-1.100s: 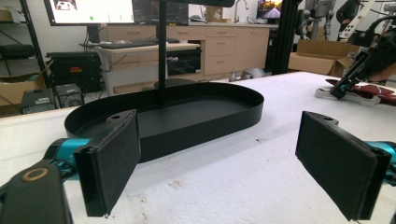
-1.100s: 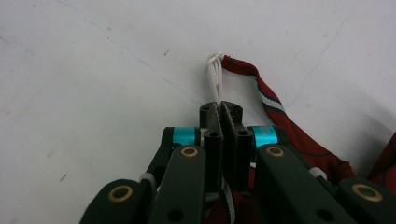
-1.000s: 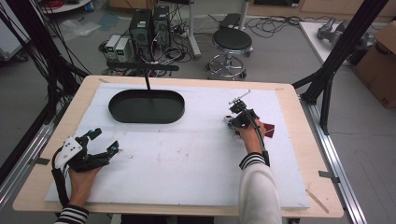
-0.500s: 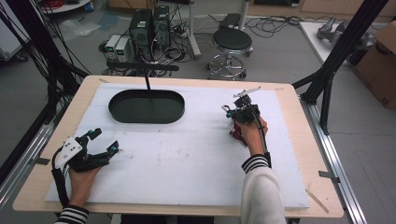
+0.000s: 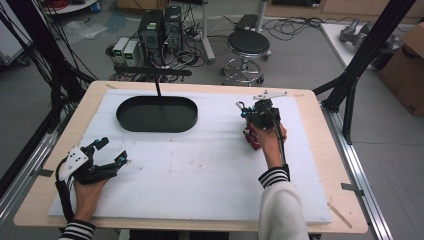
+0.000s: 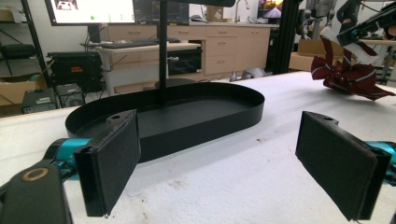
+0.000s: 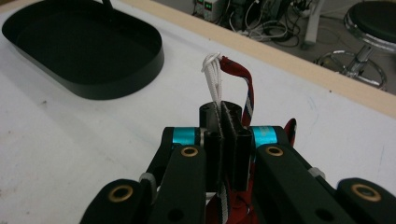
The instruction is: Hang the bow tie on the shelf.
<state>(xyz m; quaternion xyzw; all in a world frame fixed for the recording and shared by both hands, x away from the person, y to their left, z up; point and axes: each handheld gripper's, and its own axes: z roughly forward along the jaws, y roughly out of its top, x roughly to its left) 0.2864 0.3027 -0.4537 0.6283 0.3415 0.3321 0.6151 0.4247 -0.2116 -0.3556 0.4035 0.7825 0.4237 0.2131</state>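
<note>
- The cloth [image 5: 251,139], a dark red piece with white and blue stripes, hangs from the right gripper [image 5: 243,113] in the right half of the high view, just above the white table cover [image 5: 200,175]; whether its lower folds touch the cover I cannot tell.
- In the right gripper view, the gripper [image 7: 229,123] has its jaws pressed together on the cloth [image 7: 246,88] near the centre of the frame. A loop of red fabric and a bunch of white threads [image 7: 214,77] stick up above the pads.
- The person's right hand [image 5: 267,137] holds that gripper from below, with a striped sleeve cuff [image 5: 274,176] lower in the frame.
- In the left gripper view, the cloth [image 6: 348,77] shows at the upper right, dangling from the other gripper.
- The left gripper [image 5: 112,152] rests at the lower left of the high view, on the white cover, with its jaws wide apart and nothing between them.
- In its own view, the two black pads [image 6: 114,161] stand far from each other at the bottom corners.
- A black oval tray [image 5: 156,114] sits in the upper left part of the cover, well apart from the cloth.
- A thin black post [image 5: 159,89] rises at the tray's far side.
</note>
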